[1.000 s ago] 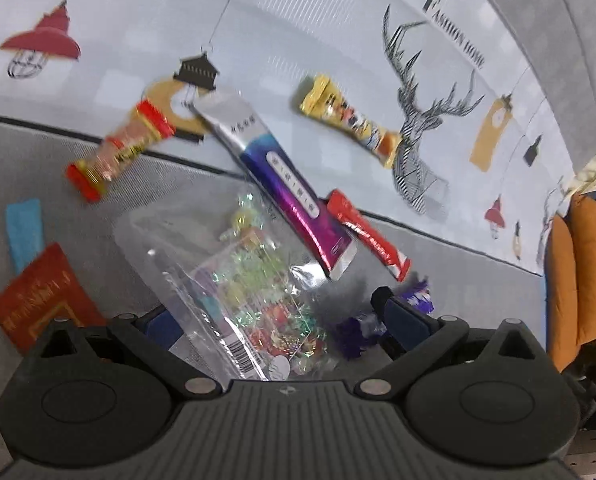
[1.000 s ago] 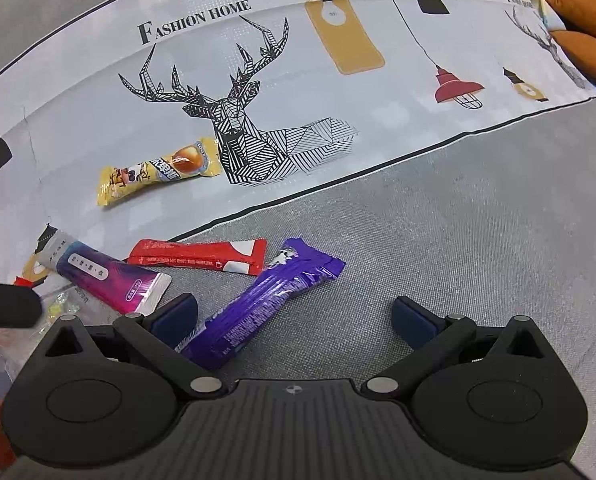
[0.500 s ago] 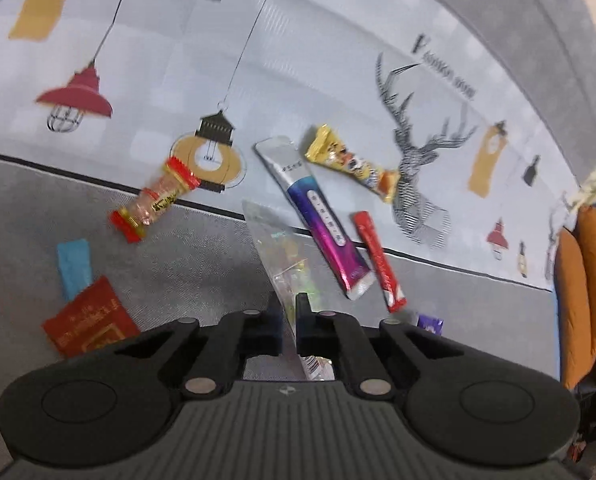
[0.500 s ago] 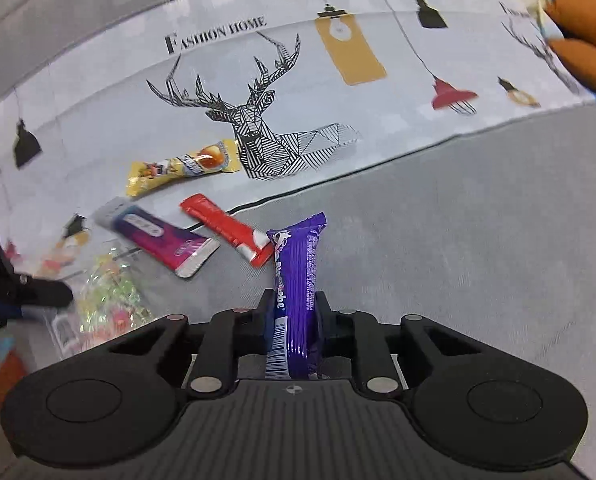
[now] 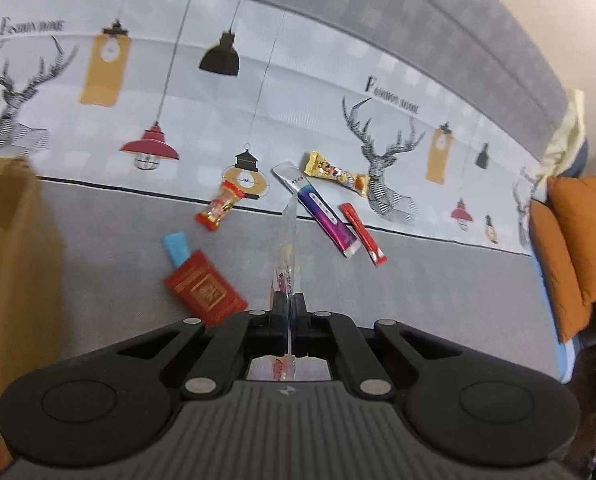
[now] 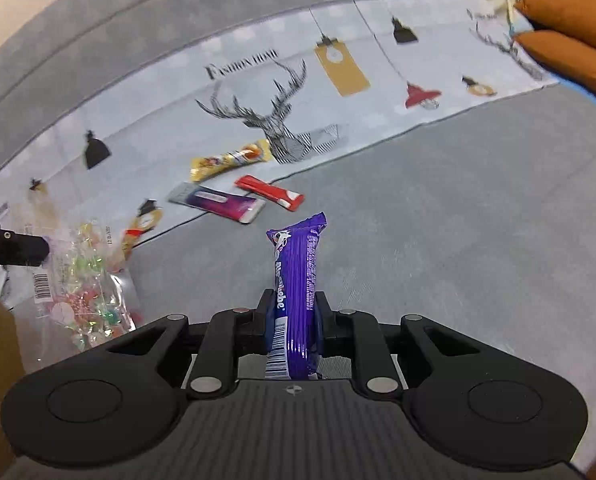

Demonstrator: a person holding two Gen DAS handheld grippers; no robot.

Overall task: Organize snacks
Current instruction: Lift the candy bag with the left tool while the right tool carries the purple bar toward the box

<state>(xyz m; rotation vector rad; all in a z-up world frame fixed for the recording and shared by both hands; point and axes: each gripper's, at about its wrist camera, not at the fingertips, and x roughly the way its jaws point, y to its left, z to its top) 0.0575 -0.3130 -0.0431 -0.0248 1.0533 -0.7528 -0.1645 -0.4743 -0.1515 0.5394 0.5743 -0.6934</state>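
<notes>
Bed cover (image 5: 418, 280): grey with a deer-and-lamp print band, soft surface. Cardboard box (image 5: 14, 248) at far left in the left view, likely the drop target, though its inside can't be seen.

Candy bag (image 6: 82, 280): clear, full of small wrapped sweets, hanging off the cover. Left gripper (image 5: 290, 312) is pressed together on it; the left view shows the film edge-on between the jaws. Judgement: light but floppy, contents shift, film is slick. Grip sits at one edge, so expect swing; a hold nearer the seal would slip less.

Purple bar (image 6: 298, 276): right gripper (image 6: 292, 316) pinches it near the barcode end, the rest stands up past the jaws, clear of the cover. Judgement: light, fairly stiff, wrapper slippery, filling may crush if squeezed hard. Mid-body hold would tilt less.

Still on the cover, well apart from both grippers:
- purple-silver sachet (image 5: 318, 212), just beside the red stick (image 5: 364, 234)
- yellow bar (image 5: 336, 174) on the print band
- red packet (image 5: 204, 294), with the blue piece (image 5: 176, 246) touching its top
- red-yellow candy (image 5: 220, 204)

All flat, thin and light; take them across the short side.
</notes>
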